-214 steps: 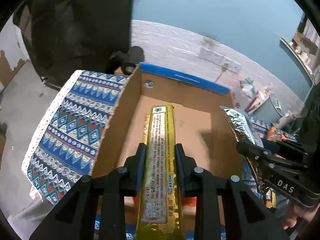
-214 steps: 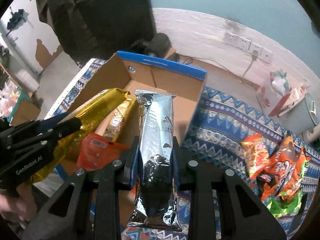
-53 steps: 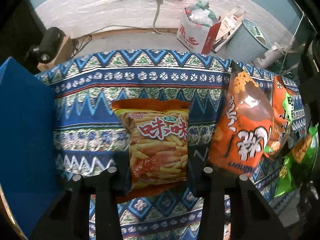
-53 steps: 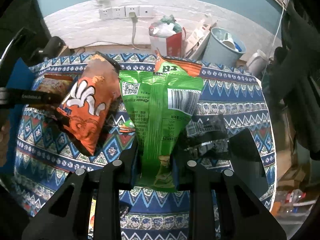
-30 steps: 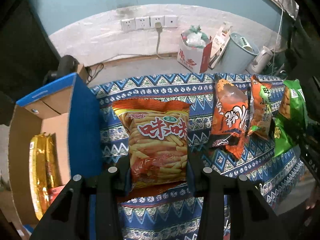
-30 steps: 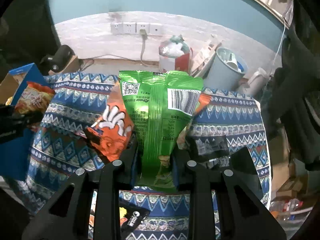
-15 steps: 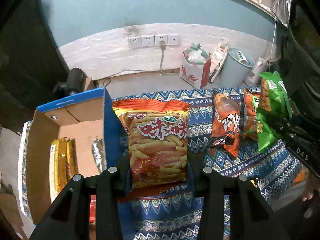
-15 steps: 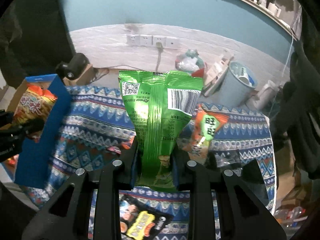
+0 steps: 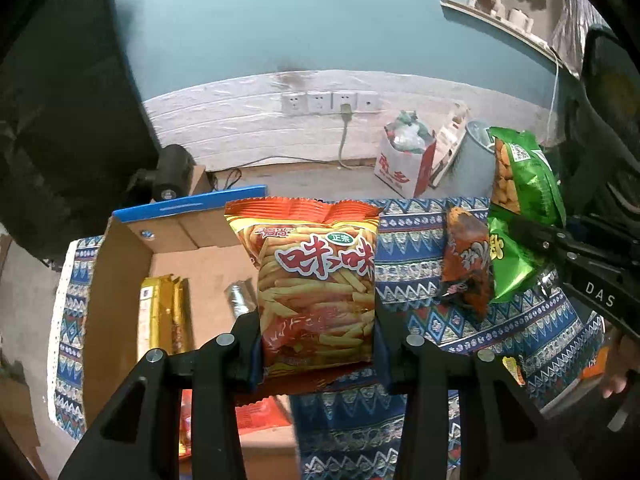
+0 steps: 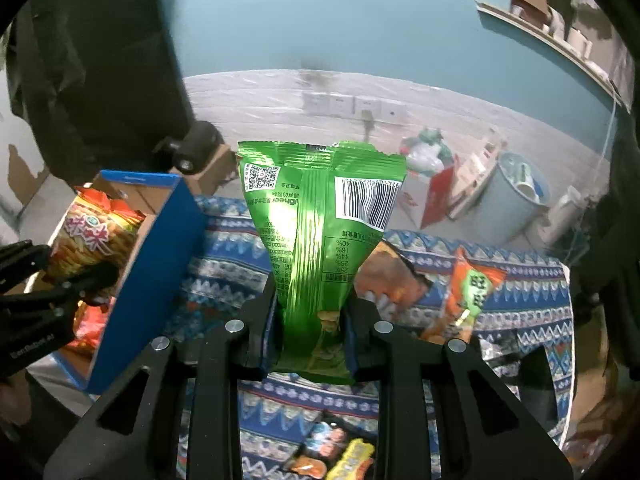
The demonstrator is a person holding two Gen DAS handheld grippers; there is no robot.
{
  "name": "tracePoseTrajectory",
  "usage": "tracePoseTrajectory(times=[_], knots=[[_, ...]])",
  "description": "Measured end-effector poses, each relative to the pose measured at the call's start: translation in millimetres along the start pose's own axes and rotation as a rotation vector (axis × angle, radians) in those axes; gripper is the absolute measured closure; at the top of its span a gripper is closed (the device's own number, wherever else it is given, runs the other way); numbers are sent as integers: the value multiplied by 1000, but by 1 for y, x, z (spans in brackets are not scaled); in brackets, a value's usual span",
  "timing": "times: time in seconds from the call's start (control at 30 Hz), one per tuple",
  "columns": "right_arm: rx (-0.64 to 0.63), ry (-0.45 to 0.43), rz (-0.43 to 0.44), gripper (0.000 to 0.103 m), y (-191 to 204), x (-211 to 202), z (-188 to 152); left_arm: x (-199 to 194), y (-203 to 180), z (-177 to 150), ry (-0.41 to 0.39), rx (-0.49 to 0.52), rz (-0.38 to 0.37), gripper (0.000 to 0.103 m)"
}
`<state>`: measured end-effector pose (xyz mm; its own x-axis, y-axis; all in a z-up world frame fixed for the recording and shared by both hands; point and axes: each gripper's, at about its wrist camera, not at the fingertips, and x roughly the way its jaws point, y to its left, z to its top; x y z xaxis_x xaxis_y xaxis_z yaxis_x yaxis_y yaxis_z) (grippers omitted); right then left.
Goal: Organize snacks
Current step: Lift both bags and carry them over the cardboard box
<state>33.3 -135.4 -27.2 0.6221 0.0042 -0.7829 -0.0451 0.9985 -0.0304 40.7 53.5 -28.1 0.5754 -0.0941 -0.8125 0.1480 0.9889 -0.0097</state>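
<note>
Right now both tools are loaded and in the air over the patterned cloth (image 9: 416, 240). The left gripper (image 9: 318, 354) is clenched on the lower part of an orange bag of fries-style snacks (image 9: 316, 280), held upright at the right edge of the cardboard box (image 9: 120, 264). The right gripper (image 10: 310, 340) grips a green bag (image 10: 316, 240) by its bottom end, held upright to the right of the box and above the cloth.

Judging by this, the step in hand is carrying these two bags to the box. Next, the orange bag needs to move left past the blue-faced wall and go down onto the bare floor between the packs already inside; the green bag should follow, without the two tools bumping.

Inside the box I count one gold pack (image 9: 162, 316), one silver pack (image 9: 240, 300), mostly hidden, and something red (image 9: 260, 412) at the near end. On the cloth lie two orange bags (image 10: 400, 284), plus one dark packet (image 10: 332, 452) near the front edge.
</note>
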Motion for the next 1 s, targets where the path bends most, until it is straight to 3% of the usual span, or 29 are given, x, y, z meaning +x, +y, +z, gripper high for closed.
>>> tracePoseTrajectory(times=[0.47, 1.0], knots=[[-57, -5, 66, 79, 57, 12, 22, -11, 55, -11, -24, -88, 41, 60], [-136, 7, 152, 78, 135, 29, 44, -8, 121, -34, 15, -215, 94, 60]])
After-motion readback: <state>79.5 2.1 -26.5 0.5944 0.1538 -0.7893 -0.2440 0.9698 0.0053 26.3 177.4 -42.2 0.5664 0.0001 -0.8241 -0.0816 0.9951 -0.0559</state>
